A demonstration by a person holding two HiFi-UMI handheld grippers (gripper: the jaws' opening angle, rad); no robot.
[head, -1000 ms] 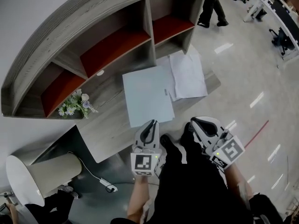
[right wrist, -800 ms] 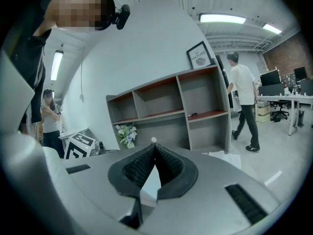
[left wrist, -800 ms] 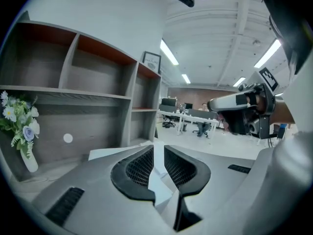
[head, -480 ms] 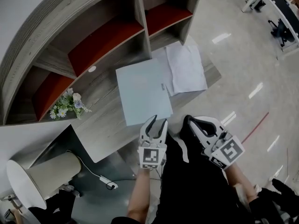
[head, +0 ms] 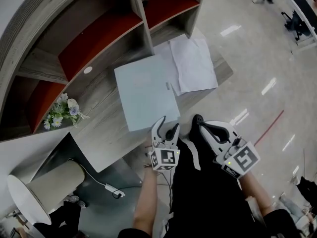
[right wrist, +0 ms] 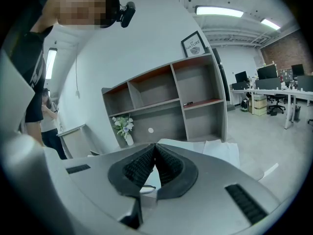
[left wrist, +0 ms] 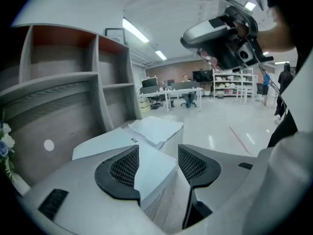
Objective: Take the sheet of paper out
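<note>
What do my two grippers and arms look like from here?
Both the left gripper and right gripper have light grey moulded shells, with black ribbed pads inside the jaws. Each carries a cube of black-and-white square markers. Forearms are bare below dark clothing.

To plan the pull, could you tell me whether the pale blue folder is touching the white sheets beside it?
Touching. The head view shows the right edge of the pale blue folder overlapping the white sheets, with no gap between them.

White, crinkled paper sheets (head: 195,66) lie flat against the right edge of a closed pale-blue folder (head: 143,100)
</note>
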